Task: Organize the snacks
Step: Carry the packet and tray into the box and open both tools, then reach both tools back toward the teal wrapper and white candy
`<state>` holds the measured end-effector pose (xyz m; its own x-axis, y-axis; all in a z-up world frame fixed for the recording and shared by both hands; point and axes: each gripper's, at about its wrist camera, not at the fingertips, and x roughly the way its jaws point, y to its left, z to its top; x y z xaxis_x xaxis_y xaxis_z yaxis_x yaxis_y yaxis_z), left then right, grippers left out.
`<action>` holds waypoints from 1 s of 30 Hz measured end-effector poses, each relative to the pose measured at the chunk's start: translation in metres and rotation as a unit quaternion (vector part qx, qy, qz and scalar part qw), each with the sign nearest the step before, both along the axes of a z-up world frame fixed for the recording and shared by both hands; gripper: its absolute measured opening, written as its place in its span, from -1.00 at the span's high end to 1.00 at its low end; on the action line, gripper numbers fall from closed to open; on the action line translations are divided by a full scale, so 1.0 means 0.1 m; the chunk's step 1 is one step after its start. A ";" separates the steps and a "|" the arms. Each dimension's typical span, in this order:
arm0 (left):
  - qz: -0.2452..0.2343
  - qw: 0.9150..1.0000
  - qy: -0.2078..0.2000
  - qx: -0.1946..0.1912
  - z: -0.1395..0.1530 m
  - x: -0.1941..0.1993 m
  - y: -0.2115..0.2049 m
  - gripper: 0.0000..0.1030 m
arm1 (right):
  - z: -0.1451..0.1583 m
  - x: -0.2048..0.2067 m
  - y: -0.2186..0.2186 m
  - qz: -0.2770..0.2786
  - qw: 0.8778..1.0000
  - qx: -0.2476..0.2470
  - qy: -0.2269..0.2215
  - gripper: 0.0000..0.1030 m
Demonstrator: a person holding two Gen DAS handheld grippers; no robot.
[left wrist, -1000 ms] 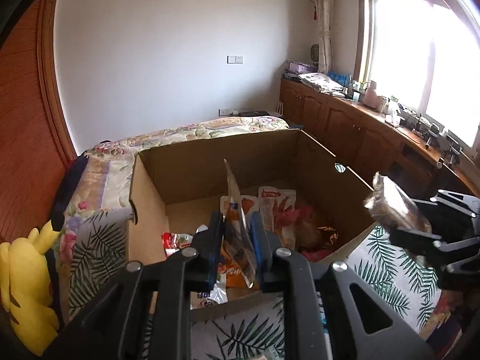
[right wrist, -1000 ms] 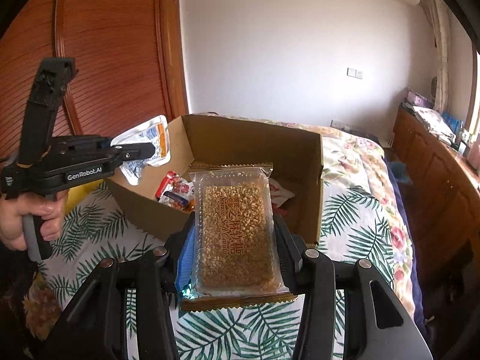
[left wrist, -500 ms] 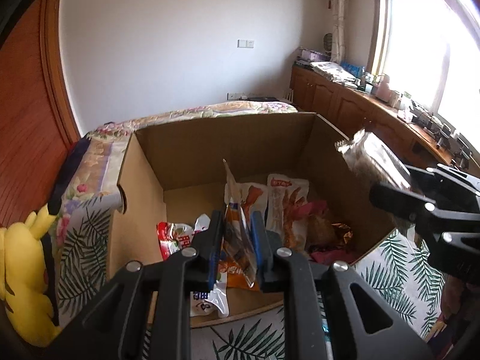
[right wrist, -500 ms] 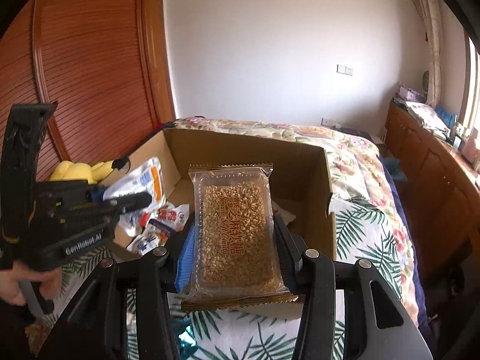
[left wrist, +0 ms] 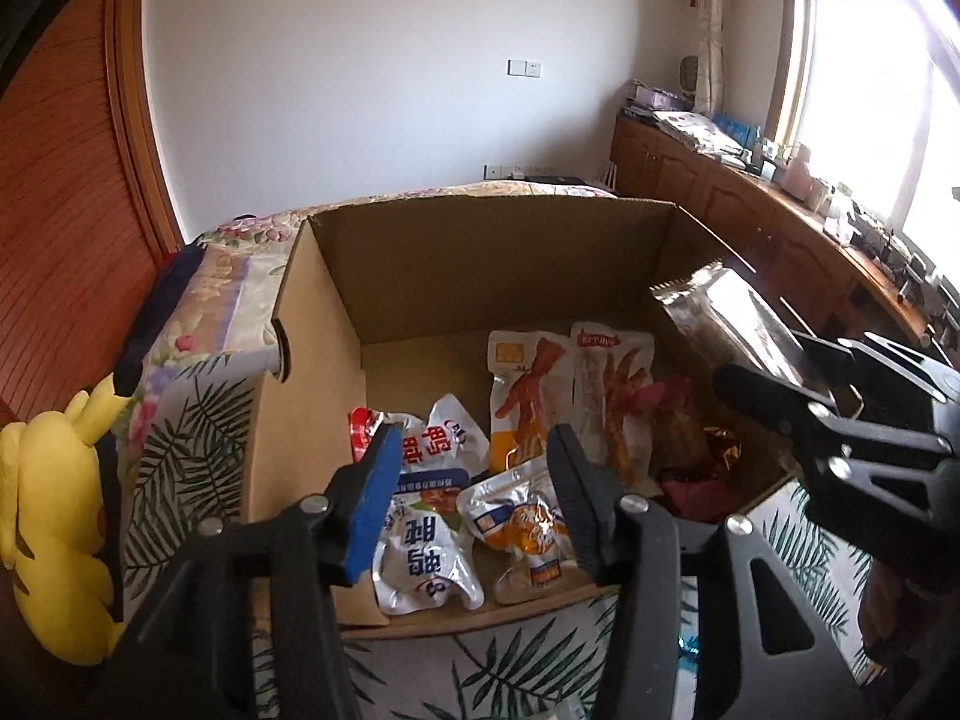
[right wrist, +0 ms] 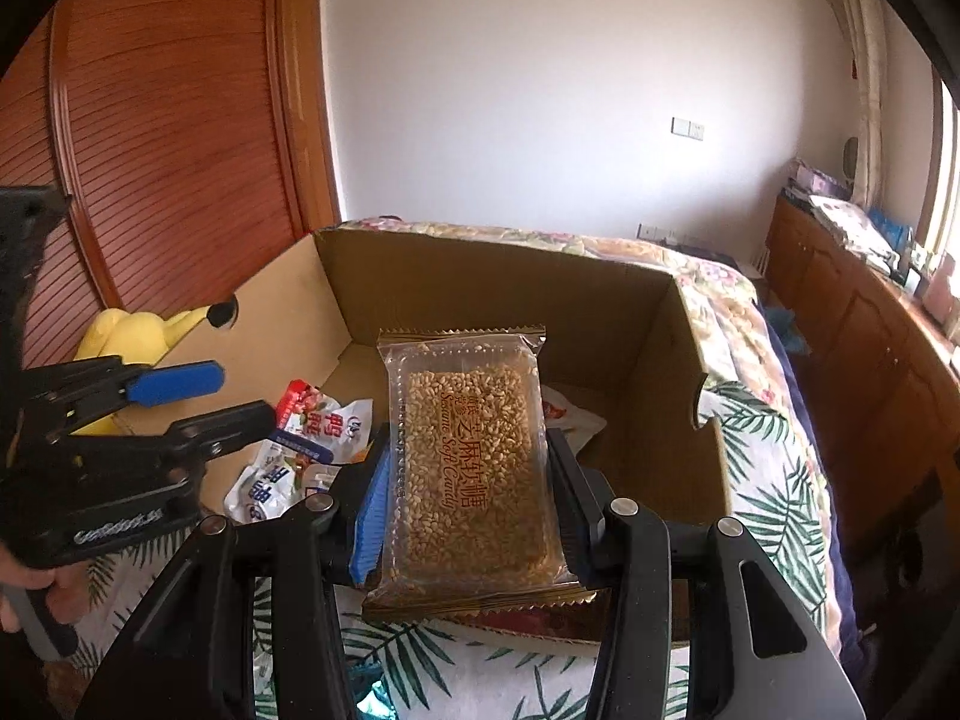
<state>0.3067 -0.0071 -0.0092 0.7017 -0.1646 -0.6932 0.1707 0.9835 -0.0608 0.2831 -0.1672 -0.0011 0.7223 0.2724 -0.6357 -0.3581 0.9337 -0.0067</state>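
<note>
A: Starting with the left wrist view. What is the left gripper point(left wrist: 474, 480) doing?

B: Its jaws are opening, standing well apart over the near part of the cardboard box point(left wrist: 480, 258). Nothing is pressing against the pads. Through the gap a white and orange pouch point(left wrist: 519, 525) is lying on the box floor, with a white pouch with blue print point(left wrist: 423, 558) at its 9 o'clock.

A: And deeper in the box?

B: Two orange-printed packets point(left wrist: 570, 396) are leaning toward 12 o'clock. At their 3 o'clock dark red wrappers are sitting in shadow, too dim to identify. The right gripper is entering at 3 o'clock, its body cut off by the frame edge, carrying a packet seen edge-on and glaring.

A: Anything outside the box?

B: A yellow plush toy point(left wrist: 54, 516) at 9 o'clock on the leaf-print bed cover point(left wrist: 180, 420).

A: Now the right wrist view.

B: The right gripper point(right wrist: 474, 504) is clamping a clear sesame candy packet point(right wrist: 471, 468) by its long sides, holding it over the box's near edge. The packet is hiding much of the box floor behind it. At 9 o'clock the left gripper is showing one blue pad, and the hand point(right wrist: 24, 591) holding it is mostly cut off.
</note>
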 end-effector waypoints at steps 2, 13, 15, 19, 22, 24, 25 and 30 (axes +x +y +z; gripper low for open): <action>-0.003 1.000 0.001 0.000 -0.01 -0.03 0.01 0.03 | -0.04 0.03 -0.01 -0.003 1.000 0.003 0.006 0.07; -0.006 1.000 -0.004 0.009 0.02 -0.10 0.00 0.01 | -0.06 0.04 -0.06 -0.020 0.999 0.030 0.005 -0.18; -0.007 1.000 -0.006 0.010 0.03 -0.11 -0.01 0.01 | -0.04 0.02 -0.08 -0.018 0.999 0.035 0.002 -0.18; -0.008 1.000 -0.017 0.010 0.08 -0.18 -0.03 0.01 | 0.02 -0.09 -0.12 -0.010 0.999 0.044 -0.009 -0.18; -0.013 0.999 -0.030 0.008 0.14 -0.27 -0.03 0.01 | 0.07 -0.24 -0.16 0.002 0.999 0.046 -0.022 -0.18; -0.016 0.999 -0.038 0.010 0.17 -0.32 -0.01 0.01 | 0.11 -0.38 -0.19 0.011 0.999 0.042 -0.032 -0.18; -0.019 0.999 -0.045 0.010 0.21 -0.37 0.00 0.01 | 0.12 -0.45 -0.20 0.015 0.998 0.041 -0.037 -0.18; -0.023 0.996 -0.084 0.003 0.36 -0.61 0.09 0.01 | 0.14 -0.85 -0.26 0.032 0.997 0.041 -0.063 -0.18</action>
<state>0.2460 0.0019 0.0265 0.8001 -0.1952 -0.5672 0.2223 0.9747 -0.0218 0.1977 -0.1931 0.0133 0.7740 0.3688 -0.5147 -0.4187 0.9079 0.0210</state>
